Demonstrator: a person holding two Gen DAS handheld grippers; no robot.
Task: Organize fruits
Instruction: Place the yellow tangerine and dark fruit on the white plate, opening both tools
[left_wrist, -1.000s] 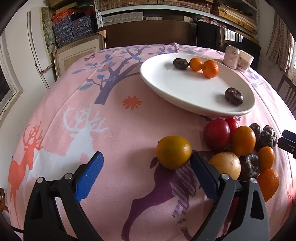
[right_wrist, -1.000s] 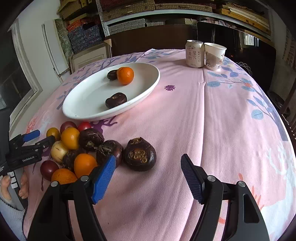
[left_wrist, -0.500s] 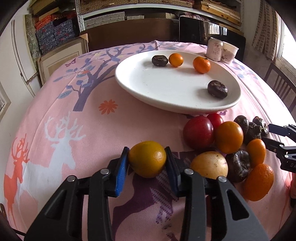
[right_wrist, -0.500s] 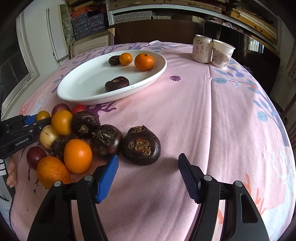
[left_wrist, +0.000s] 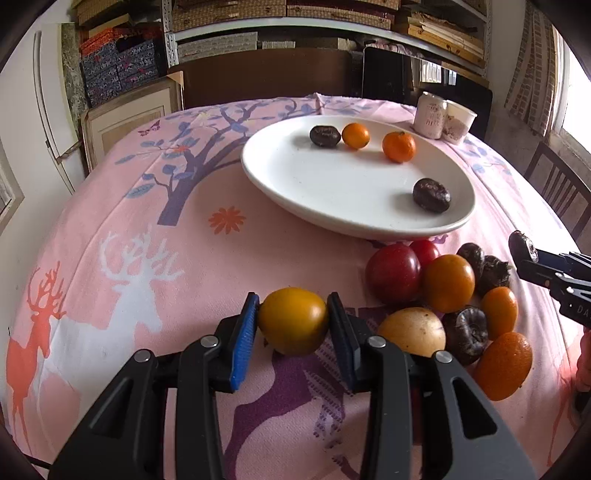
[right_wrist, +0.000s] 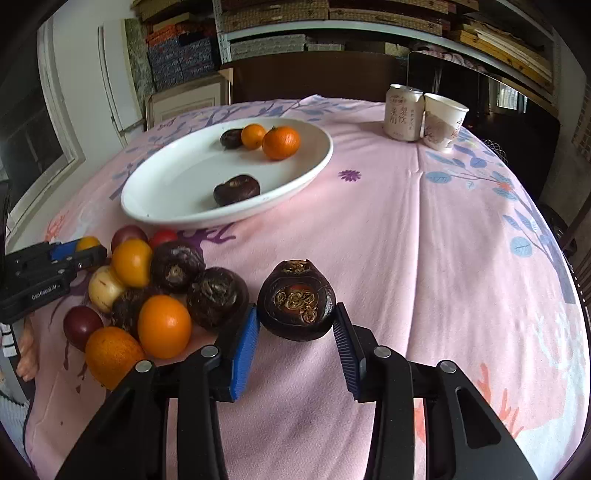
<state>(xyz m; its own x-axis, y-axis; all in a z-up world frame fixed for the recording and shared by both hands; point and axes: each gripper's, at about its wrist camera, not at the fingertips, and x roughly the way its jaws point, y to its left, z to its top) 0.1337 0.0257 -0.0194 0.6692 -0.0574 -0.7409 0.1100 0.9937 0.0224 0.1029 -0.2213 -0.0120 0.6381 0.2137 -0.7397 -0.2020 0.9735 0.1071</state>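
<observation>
My left gripper (left_wrist: 292, 322) is shut on a yellow-orange fruit (left_wrist: 293, 320), held just above the pink cloth. My right gripper (right_wrist: 296, 325) is shut on a dark brown water chestnut (right_wrist: 296, 300), both blue pads touching its sides. A white oval plate (left_wrist: 314, 188) lies beyond with two small oranges and two dark chestnuts in it; it also shows in the right wrist view (right_wrist: 177, 184). A pile of loose fruit (left_wrist: 443, 295) lies on the cloth between the grippers, also seen in the right wrist view (right_wrist: 155, 291).
A drink can (right_wrist: 403, 112) and a paper cup (right_wrist: 443, 120) stand at the far side of the round table. A wooden chair (left_wrist: 557, 192) is at the right edge. Shelves and boxes line the back wall.
Both grippers moved forward. The left closed on the yellow-orange fruit half a second ago and holds it. The right has just closed on the dark chestnut.
</observation>
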